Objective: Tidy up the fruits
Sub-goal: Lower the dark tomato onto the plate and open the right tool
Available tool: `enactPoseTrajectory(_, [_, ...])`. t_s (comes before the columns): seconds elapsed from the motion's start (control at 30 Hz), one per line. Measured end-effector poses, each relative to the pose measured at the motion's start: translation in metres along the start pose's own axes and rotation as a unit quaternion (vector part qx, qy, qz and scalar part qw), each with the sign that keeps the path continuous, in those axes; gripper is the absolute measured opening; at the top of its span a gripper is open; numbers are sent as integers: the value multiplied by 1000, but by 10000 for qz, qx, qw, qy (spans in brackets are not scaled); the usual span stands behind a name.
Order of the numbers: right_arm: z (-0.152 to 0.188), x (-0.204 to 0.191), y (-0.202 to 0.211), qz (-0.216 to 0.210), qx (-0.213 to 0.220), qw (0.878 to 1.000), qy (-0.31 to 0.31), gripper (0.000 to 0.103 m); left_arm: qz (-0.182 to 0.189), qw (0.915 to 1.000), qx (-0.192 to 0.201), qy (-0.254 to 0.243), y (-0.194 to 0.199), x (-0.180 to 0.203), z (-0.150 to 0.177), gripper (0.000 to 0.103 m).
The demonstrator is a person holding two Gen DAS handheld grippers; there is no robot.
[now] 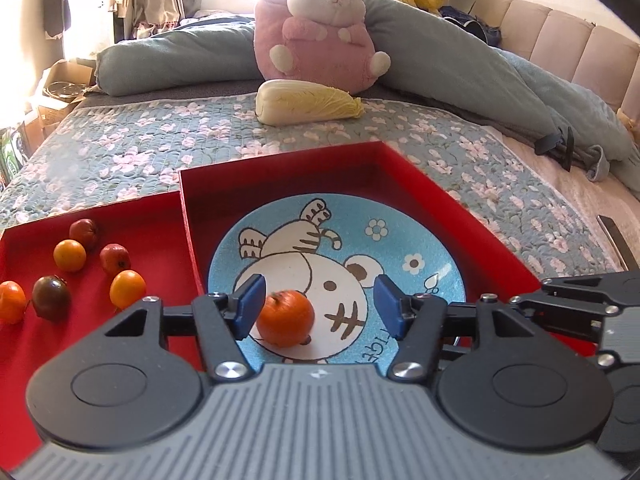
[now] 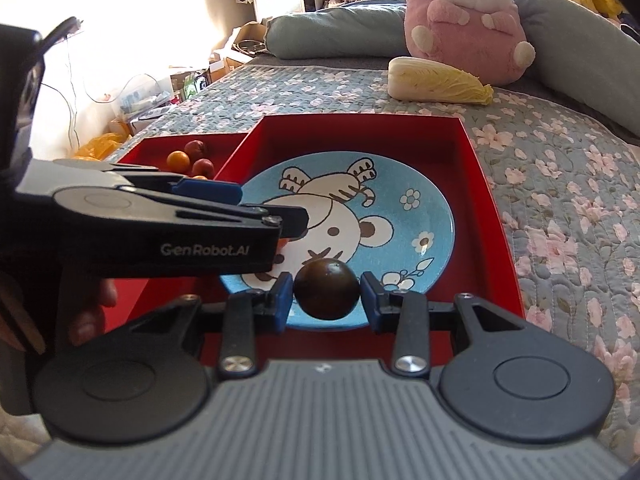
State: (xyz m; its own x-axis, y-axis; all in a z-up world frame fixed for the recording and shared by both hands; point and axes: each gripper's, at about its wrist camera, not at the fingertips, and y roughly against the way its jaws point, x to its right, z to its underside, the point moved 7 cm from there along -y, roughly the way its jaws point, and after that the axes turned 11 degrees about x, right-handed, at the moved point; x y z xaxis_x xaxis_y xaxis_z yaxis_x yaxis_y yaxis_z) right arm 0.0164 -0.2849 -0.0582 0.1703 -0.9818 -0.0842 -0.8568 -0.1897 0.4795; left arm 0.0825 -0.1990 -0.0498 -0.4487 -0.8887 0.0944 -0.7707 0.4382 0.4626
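So the right gripper [image 2: 326, 296] has its blue fingers [image 2: 282, 300] clamped on a dark brown-green round fruit [image 2: 326, 295], smooth and a bit glossy, looks like a dark tomato. It's held just above the near edge of the blue plate [image 2: 432, 216].

The left gripper [image 1: 318, 306] has its fingers [image 1: 250, 300] spread apart, not gripping anything. An orange fruit [image 1: 285, 318] sits on the plate between them, right by the left-hand finger, well clear of the other one; I can't tell if it's actually touching that pad. It's round, bright orange, with a little dark stem end near the bottom.

Readable stuff: the side of the left gripper says "GenRobot.AI" in white, seen from the right wrist view. The plate has a cartoon tiger with stripes and small flowers, plus some lettering along its near rim that looks like "TIGE…", partly hidden.

The plate sits inside a red box [image 1: 460, 216]. To the left of the plate, a second, shallower red tray [image 1: 152, 216] holds the rest: two yellow-orange ones [image 1: 70, 255], two reddish ones [image 1: 115, 259], another dark one [image 1: 51, 296] and an orange one [image 1: 11, 302] at the frame edge.

All on a floral quilted bed [image 1: 140, 148]. Beyond the plate lie a napa cabbage [image 1: 308, 102] and a pink plush [image 1: 324, 24].
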Motion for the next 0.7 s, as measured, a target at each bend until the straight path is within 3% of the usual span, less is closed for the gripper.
enactPoseTrajectory(0.4, [-6,11,-25,325,-137,9994,-9,41,-172,9997,157,81,19,-18,-5,67])
enactPoseTrajectory(0.7, [-15,6,-26,346,9,9994,-3,41,-360,9991,199,57,30,-33,-2,70])
